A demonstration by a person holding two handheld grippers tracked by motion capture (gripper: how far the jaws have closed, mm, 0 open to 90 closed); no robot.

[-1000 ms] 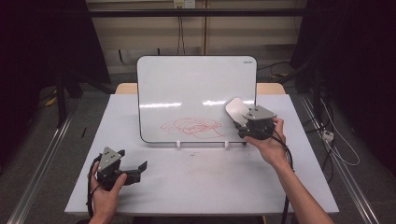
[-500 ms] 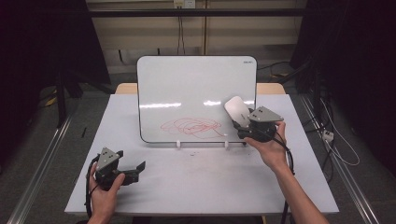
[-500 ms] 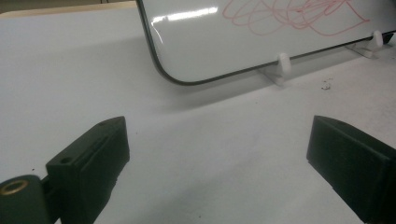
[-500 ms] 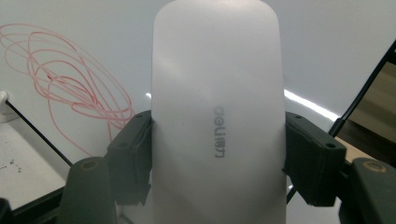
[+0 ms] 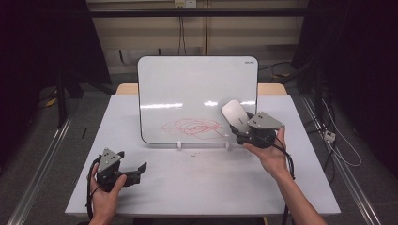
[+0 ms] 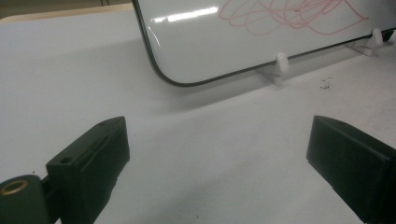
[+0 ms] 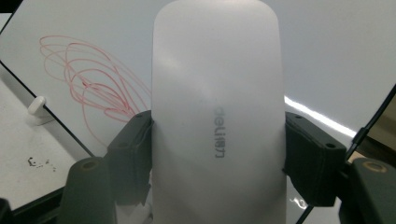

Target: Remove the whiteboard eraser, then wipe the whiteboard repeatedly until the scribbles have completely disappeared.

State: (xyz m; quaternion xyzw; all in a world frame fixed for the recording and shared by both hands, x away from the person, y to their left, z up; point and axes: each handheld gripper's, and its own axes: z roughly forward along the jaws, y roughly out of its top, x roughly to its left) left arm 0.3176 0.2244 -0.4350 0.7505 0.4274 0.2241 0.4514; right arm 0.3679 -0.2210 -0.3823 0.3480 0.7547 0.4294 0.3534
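Eraser [image 7: 217,116], marked "deli", clamped between the jaws of the right gripper [image 5: 244,127] at the whiteboard's [image 5: 197,89] lower right, beside the red scribble [image 5: 192,127]. Left gripper [image 5: 133,169]: jaws wide, empty, over the table [image 5: 187,183].

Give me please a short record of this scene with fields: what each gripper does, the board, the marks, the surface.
right gripper: shut on a white oval plastic eraser, raised near the board's lower right part
left gripper: open, holds nothing, low over the table
board: white rounded whiteboard, upright on small white feet
marks: red scribble on the board's lower part, not wiped
surface: white table
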